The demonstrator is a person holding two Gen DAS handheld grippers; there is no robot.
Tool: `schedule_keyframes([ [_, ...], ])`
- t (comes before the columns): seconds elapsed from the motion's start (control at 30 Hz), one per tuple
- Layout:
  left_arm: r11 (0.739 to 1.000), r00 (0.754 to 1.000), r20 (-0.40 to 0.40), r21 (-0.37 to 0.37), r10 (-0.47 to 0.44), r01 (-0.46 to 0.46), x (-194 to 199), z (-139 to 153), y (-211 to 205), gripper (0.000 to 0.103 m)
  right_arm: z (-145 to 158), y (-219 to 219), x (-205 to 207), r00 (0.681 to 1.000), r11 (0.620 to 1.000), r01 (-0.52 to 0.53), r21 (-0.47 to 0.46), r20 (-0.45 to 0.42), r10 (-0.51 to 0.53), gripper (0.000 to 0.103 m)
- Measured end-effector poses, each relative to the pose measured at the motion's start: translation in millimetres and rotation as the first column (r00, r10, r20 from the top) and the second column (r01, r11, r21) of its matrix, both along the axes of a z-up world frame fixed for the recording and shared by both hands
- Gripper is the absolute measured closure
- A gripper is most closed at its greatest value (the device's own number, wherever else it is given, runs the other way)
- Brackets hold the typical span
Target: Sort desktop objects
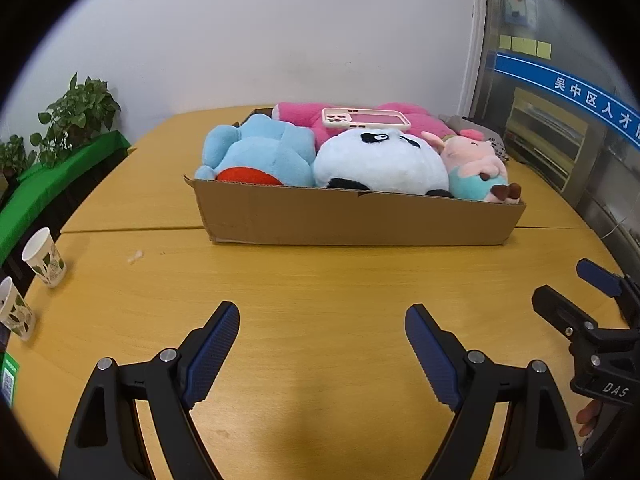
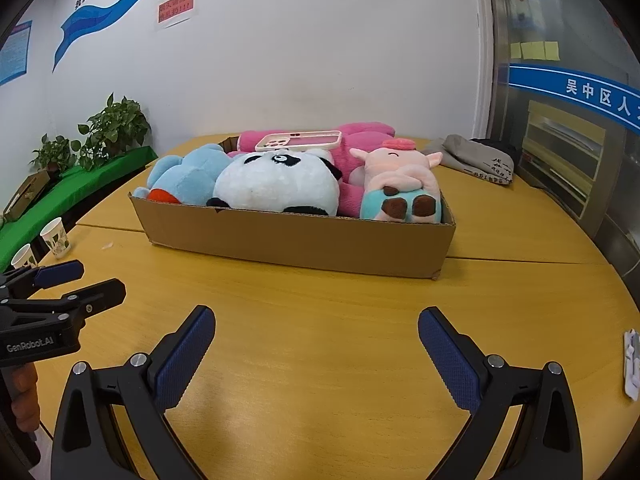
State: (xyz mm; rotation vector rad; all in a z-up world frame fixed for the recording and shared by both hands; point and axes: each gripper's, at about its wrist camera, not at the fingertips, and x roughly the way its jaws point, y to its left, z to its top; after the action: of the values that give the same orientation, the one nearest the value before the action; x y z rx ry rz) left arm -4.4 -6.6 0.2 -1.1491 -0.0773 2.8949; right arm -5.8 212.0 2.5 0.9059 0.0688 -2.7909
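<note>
— While both tools hover low over the counter [image 1: 320,280], how are they set?
— Left tool [image 1: 322,322] spread wide, gripping nothing; right tool [image 2: 316,326] likewise; plush toys and a phone case [image 1: 366,119] sit in the cardboard box [image 1: 360,220] ahead.

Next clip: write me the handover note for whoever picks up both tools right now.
Left tool: open, empty, above bare table.
Right tool: open, empty, beside the left one.
Cardboard box ahead holds the blue plush, panda plush, pig plush and pink plush; a phone case lies on top of the pink plush.
Outside the box: two paper cups at left, grey cloth at far right.
Done: plush toys boxed. Left: probably cups and cloth, though their destination is unclear.
</note>
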Motion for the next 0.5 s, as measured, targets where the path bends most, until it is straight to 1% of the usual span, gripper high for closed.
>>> schedule_keyframes([
  [0.2, 1.000, 0.999, 0.027, 0.024, -0.018, 0.018, -17.6, 0.7, -26.7, 0.018, -2.3, 6.0, 1.3, 1.000, 1.000, -0.004, 0.008, -0.018, 0.004, 0.000],
  [0.3, 0.999, 0.999, -0.020, -0.041, -0.027, 0.026, -19.1, 1.1, -48.1, 0.018, -7.9, 18.4, -4.1, 1.000, 0.999, 0.017, 0.045, -0.001, -0.017, 0.000],
  [0.37, 0.998, 1.000, -0.030, -0.064, -0.007, 0.005, -26.4, -1.8, -68.0, 0.018, -19.3, 53.1, -28.1, 0.999, 1.000, 0.022, 0.008, 0.036, -0.022, 0.000],
  [0.43, 0.995, 0.999, -0.034, -0.096, 0.012, -0.016, -33.3, -9.4, -89.8, 0.018, -28.5, 93.3, -39.9, 0.999, 0.999, 0.004, -0.035, 0.052, -0.002, 0.000],
  [0.5, 0.993, 1.000, -0.015, -0.114, 0.005, -0.007, -42.4, -19.5, -113.7, 0.018, -38.4, 125.5, -46.6, 0.998, 0.999, -0.015, -0.035, 0.061, 0.017, 0.000],
])
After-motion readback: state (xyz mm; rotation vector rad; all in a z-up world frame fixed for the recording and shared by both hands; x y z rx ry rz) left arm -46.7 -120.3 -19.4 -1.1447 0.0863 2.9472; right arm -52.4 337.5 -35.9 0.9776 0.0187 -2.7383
